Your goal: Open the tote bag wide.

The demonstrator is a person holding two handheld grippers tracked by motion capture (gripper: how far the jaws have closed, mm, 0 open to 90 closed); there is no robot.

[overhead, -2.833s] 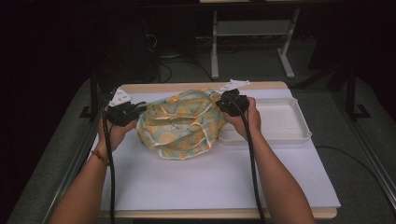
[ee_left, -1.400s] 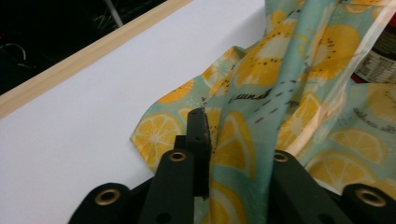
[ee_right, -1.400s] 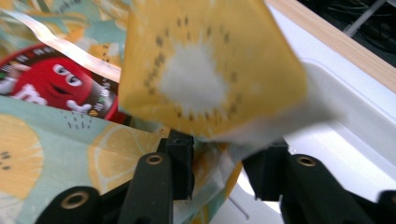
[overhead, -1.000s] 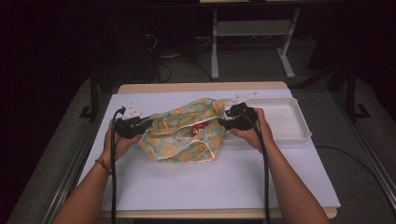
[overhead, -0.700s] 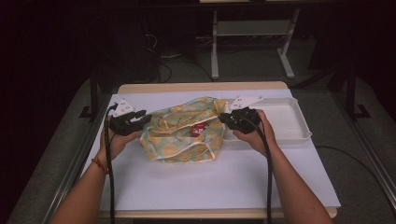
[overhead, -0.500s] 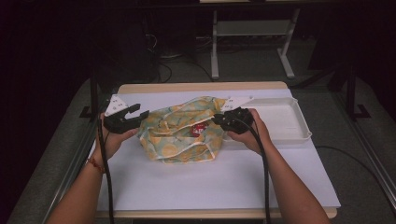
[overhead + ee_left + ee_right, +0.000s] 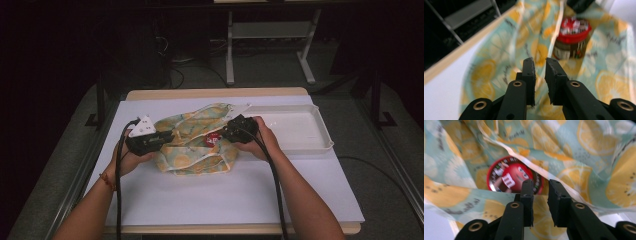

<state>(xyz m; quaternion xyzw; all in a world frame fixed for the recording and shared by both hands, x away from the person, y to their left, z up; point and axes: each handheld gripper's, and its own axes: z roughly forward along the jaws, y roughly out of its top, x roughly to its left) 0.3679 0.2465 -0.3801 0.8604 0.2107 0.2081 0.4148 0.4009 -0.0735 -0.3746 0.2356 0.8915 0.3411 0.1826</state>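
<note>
A soft cloth bag printed with orange and lemon slices on pale green (image 7: 197,145) lies crumpled in the middle of the white-covered surface (image 7: 225,195), just left of a shallow white plastic tray (image 7: 300,130). Inside its open mouth sits a small round tub with a red lid (image 7: 214,139), lying on its side towards the right.

The left tool (image 7: 159,142) is at the bag's left edge, its jaws having just been closing to a narrow gap with no fabric visibly pinched between them. The right tool (image 7: 231,134) is at the right edge, also nearly closed on nothing that I can see.

The fabric looks thin, limp and light, so it will sag and fold wherever it is unsupported; the white-piped hem (image 7: 554,178) seems the firmest place to pinch. The tub looks rigid and smooth, likely to roll about inside.
</note>
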